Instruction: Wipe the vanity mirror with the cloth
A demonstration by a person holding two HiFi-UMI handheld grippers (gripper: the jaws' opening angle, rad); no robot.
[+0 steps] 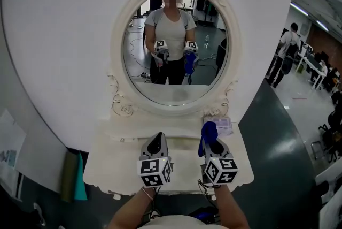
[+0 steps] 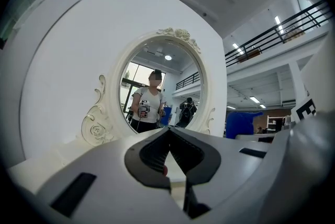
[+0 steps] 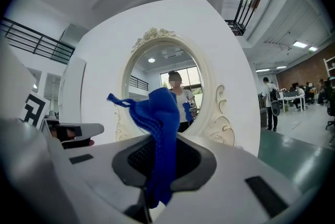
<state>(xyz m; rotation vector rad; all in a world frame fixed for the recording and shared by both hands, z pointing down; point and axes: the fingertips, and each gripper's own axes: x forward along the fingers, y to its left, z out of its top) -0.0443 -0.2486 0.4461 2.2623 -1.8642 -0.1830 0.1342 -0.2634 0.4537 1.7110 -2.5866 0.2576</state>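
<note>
On the far side of a white table (image 1: 107,163) stands the oval mirror (image 1: 173,56). It has a white frame with roses carved on top. Both grippers are held over the near part of the table and point at the mirror. The right gripper (image 1: 214,143) has its jaws pressed tight on the blue cloth (image 1: 207,132). The cloth sticks up out of the tips and a bit hangs down below them. It is near the mirror, low and to the right, and does not touch the glass. The left gripper (image 1: 157,138) is just left of the right one. Its jaws are squeezed together at the tips with nothing between them. A small pale packet (image 1: 223,125) lies on the table by the foot of the mirror, on the right. The glass shows a person (image 1: 170,46) standing with both grippers and the blue cloth. Far off on the right, other people (image 1: 287,54) stand on a grey floor.
</note>
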